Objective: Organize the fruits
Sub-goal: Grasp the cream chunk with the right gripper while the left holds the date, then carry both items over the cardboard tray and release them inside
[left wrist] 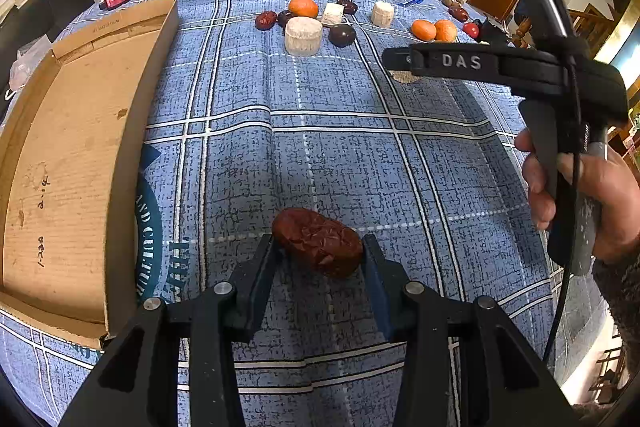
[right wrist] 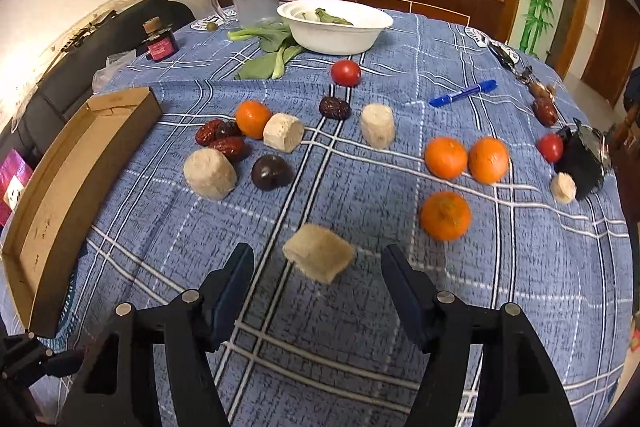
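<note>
L gripper pinching red date; carry to cardboard box. R gripper fingers spread, pale chunk between, untouched.

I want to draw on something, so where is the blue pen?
In the right wrist view the blue pen lies on the far right part of the tablecloth, to the right of the red tomato and beyond the two side-by-side oranges.

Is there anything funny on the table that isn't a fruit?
Yes. A blue marker pen lies among the fruit on the blue checked tablecloth, and loose green leafy stalks lie on the cloth beside the white bowl rather than in it. The flat cardboard box holds no fruit.
</note>
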A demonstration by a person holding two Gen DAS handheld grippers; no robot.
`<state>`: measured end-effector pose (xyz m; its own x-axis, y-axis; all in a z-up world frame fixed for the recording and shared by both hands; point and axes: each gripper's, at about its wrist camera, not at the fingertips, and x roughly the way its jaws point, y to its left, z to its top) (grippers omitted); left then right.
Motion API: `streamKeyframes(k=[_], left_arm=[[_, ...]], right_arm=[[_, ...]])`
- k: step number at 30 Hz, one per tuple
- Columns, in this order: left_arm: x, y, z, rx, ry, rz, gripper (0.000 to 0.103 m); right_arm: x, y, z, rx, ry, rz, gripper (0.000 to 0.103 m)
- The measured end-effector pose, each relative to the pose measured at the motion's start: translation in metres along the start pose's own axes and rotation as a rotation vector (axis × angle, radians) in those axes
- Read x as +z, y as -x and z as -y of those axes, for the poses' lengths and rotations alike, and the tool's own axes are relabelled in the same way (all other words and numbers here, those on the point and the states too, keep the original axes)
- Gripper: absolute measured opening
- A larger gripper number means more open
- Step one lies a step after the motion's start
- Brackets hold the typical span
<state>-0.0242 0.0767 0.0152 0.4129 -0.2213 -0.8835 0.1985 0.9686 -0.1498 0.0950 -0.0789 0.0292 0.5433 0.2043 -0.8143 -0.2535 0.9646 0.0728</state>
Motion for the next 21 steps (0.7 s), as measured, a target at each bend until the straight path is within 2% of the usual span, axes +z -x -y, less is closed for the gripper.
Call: streamKeyframes(k=[1, 2, 3, 8, 12, 21], left_arm=[[0.000, 0.000, 0.000, 0.000, 0.003, 0.002, 0.042], [0.000, 0.000, 0.000, 0.000, 0.007, 0.004, 0.042], [0.000, 0.000, 0.000, 0.002, 0.010, 0.008, 0.042], [0.001, 0.000, 0.000, 0.001, 0.013, 0.021, 0.041], [0.003, 0.007, -0.003, -0.035, 0.024, 0.044, 0.041], [0.012, 0.025, -0.005, -0.044, 0.020, 0.091, 0.041]], right_arm=[[0.001, -0.002, 0.000, 0.001, 0.000, 0.000, 0.059], [0.001, -0.004, 0.000, 0.002, 0.002, -0.009, 0.041], [0.001, -0.008, 0.000, 0.003, 0.008, -0.030, 0.040], [-0.007, 0.002, -0.002, -0.012, 0.032, -0.011, 0.040], [-0.021, 0.030, -0.002, -0.006, 0.034, 0.013, 0.040], [-0.052, 0.071, -0.007, 0.011, 0.002, 0.024, 0.040]])
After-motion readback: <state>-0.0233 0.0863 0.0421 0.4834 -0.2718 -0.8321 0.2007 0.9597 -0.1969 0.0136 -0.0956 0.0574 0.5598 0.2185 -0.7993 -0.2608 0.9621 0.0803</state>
